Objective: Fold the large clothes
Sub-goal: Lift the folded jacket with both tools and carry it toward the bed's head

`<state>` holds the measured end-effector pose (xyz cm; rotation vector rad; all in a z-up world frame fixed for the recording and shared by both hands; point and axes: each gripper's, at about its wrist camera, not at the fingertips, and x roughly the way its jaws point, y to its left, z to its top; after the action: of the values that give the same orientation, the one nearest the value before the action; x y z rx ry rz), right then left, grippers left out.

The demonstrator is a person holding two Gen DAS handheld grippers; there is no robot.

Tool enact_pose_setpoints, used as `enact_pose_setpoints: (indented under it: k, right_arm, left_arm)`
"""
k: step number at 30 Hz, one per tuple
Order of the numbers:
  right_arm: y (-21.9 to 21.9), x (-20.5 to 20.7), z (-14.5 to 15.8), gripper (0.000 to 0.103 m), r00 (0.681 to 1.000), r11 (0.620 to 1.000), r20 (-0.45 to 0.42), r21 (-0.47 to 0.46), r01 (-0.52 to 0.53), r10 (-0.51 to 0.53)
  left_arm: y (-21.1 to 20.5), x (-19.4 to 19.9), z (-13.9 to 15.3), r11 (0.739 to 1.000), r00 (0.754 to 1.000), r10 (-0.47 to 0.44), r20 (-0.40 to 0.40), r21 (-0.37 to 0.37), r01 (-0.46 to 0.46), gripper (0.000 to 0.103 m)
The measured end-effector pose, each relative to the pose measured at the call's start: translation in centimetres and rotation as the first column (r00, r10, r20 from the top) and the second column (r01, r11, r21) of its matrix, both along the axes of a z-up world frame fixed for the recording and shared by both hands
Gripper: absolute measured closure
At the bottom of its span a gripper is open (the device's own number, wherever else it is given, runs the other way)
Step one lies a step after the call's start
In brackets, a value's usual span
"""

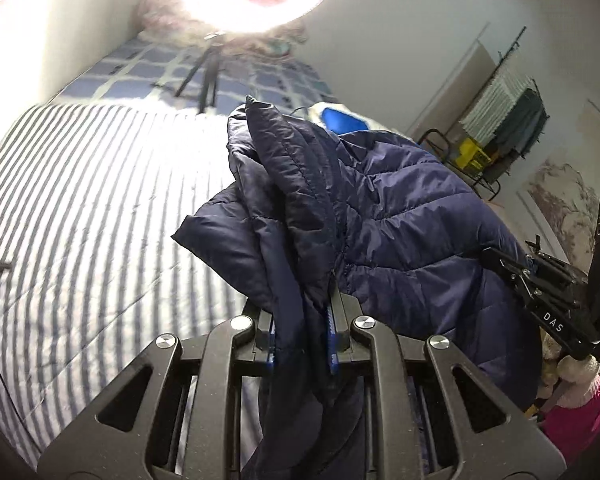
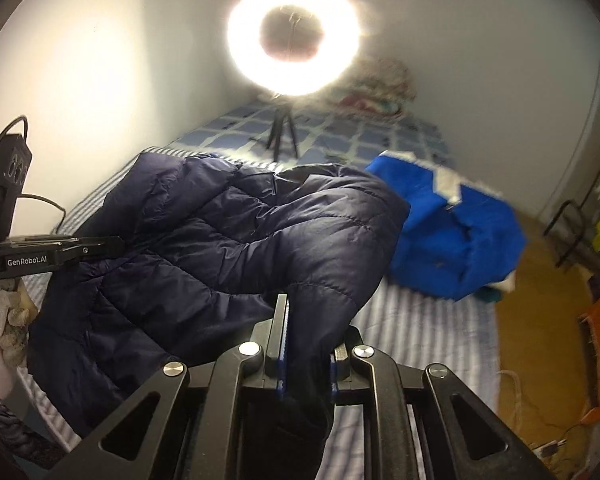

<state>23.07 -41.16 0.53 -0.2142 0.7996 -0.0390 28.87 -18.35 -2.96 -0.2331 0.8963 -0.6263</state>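
Jacket (image 1: 400, 216), navy, quilted and puffy, with stitched channels running across slightly shiny fabric. It is held up above the striped bed cover (image 1: 80, 208), bunched and creased, not lying flat. In the left wrist view one edge stands in a thick vertical fold and the rest drapes off to the right. In the right wrist view the jacket (image 2: 220, 240) spreads wide to the left, one rounded lobe curling over toward the right.

Left gripper (image 1: 302, 336): jaws nearly closed, a thick fold of jacket fabric pinched between the blue pads. More fabric hangs down between the fingers toward the camera.

Right gripper (image 2: 306, 364): jaws drawn close, clamped on a fold at the jacket's near edge. Blue pads show on either side of the cloth.

Each gripper shows in the other's view: the right gripper (image 1: 512, 270) grips the jacket's right edge, and the left gripper (image 2: 108, 246) grips its left edge. A gloved hand (image 2: 4, 320) holds the left one.

Surroundings: a bright blue garment (image 2: 452, 232) lies crumpled on the bed, right of the jacket. At the far end, a ring light (image 2: 294, 36) stands on a small tripod (image 2: 282, 136) on the blue checked bedding (image 2: 380, 136). A drying rack (image 1: 508, 120) with hanging cloths stands at far right by the wall.
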Motion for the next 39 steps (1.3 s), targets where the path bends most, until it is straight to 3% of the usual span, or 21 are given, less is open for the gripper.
enact_pose_setpoints:
  k: [4, 6, 8, 9, 11, 16, 19, 26, 35, 39]
  right_arm:
    - [-0.4, 0.7, 1.7, 0.091, 0.999, 0.999, 0.043, -0.031, 0.035, -0.033]
    - [1.3, 6.5, 1.0, 0.091, 0.997, 0.997, 0.059, -0.047, 0.054, -0.051]
    - [-0.3, 7.2, 1.7, 0.091, 0.994, 0.995, 0.079, -0.069, 0.075, -0.070]
    - [0.6, 11.2, 1.1, 0.091, 0.993, 0.993, 0.086, -0.079, 0.086, -0.079]
    - [0.0, 14.1, 1.1, 0.091, 0.990, 0.990, 0.102, -0.099, 0.104, -0.094]
    - [-3.9, 16.3, 3.4, 0.091, 0.980, 0.979, 0.151, -0.139, 0.152, -0.131]
    - [-6.4, 19.9, 3.2, 0.091, 0.974, 0.972, 0.171, -0.153, 0.179, -0.152]
    - [-11.5, 32.6, -0.1, 0.092, 0.965, 0.959, 0.185, -0.182, 0.217, -0.183]
    - [-16.6, 41.2, -4.0, 0.092, 0.958, 0.961, 0.185, -0.132, 0.245, -0.219]
    - [-17.8, 43.9, -7.3, 0.091, 0.964, 0.960, 0.109, -0.113, 0.256, -0.244]
  left_arm:
    - [-2.9, 2.0, 1.2, 0.999, 1.000, -0.018, 0.020, -0.032, 0.019, 0.087]
    - [-4.9, 3.3, 1.8, 0.999, 0.999, -0.032, 0.038, -0.041, 0.034, 0.087]
    - [-6.5, 4.4, 2.3, 0.998, 0.997, -0.044, 0.056, -0.041, 0.046, 0.087]
    - [-7.8, 5.3, 2.6, 0.998, 0.996, -0.052, 0.072, -0.041, 0.055, 0.087]
    - [-9.5, 6.7, 3.0, 0.997, 0.994, -0.064, 0.091, -0.043, 0.068, 0.087]
    - [-14.7, 11.7, 3.7, 0.994, 0.987, -0.085, 0.135, -0.059, 0.094, 0.087]
    - [-17.6, 14.4, 3.8, 0.993, 0.983, -0.091, 0.161, -0.053, 0.101, 0.087]
    - [-24.0, 20.9, 2.9, 0.994, 0.980, -0.094, 0.177, -0.041, 0.103, 0.087]
    - [-27.8, 27.3, -0.1, 0.998, 0.984, -0.052, 0.169, -0.024, 0.057, 0.087]
    - [-28.4, 29.2, -3.6, 0.999, 0.996, -0.044, 0.084, 0.015, 0.042, 0.084]
